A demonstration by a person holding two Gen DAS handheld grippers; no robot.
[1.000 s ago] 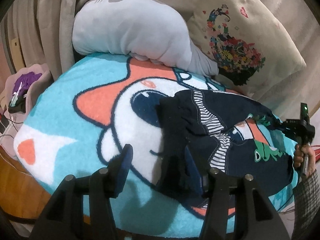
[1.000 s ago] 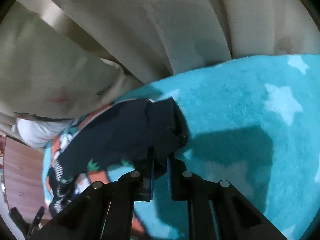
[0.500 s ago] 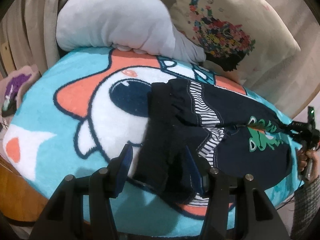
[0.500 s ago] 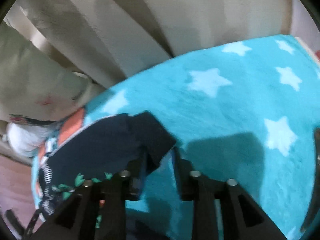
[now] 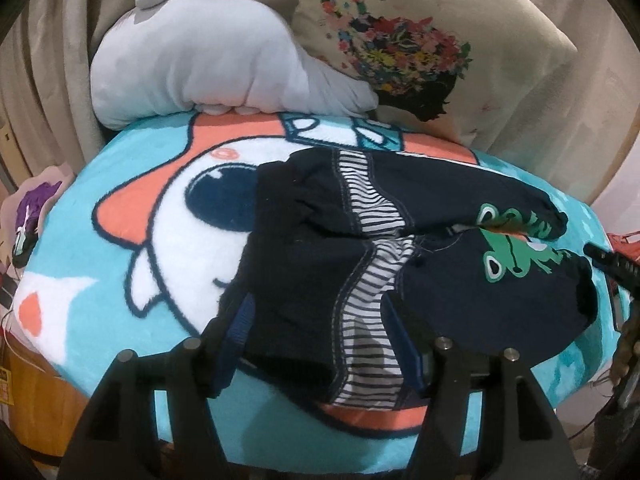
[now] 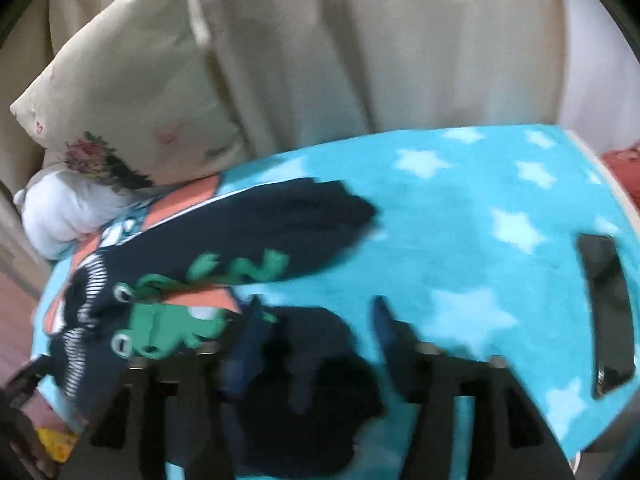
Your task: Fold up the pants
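Dark navy child's pants (image 5: 400, 248) with striped side panels and green frog prints lie spread on a turquoise cartoon blanket (image 5: 120, 264). My left gripper (image 5: 320, 340) is open, its fingers either side of the waist end. In the right wrist view the pants (image 6: 248, 240) lie with both legs apart. My right gripper (image 6: 316, 340) is open over the near leg's cuff (image 6: 320, 380), holding nothing. Part of the right gripper (image 5: 612, 268) shows at the left view's right edge.
A grey plush pillow (image 5: 208, 68) and a cream floral cushion (image 5: 420, 48) lean against beige curtains behind the pants. A dark phone (image 6: 608, 312) lies on the blanket near its right edge. A wooden surface (image 5: 24, 380) lies beyond the blanket at left.
My right gripper opened and let go of the leg cuff, then pulled back. My left gripper moved forward over the waist end, still open.
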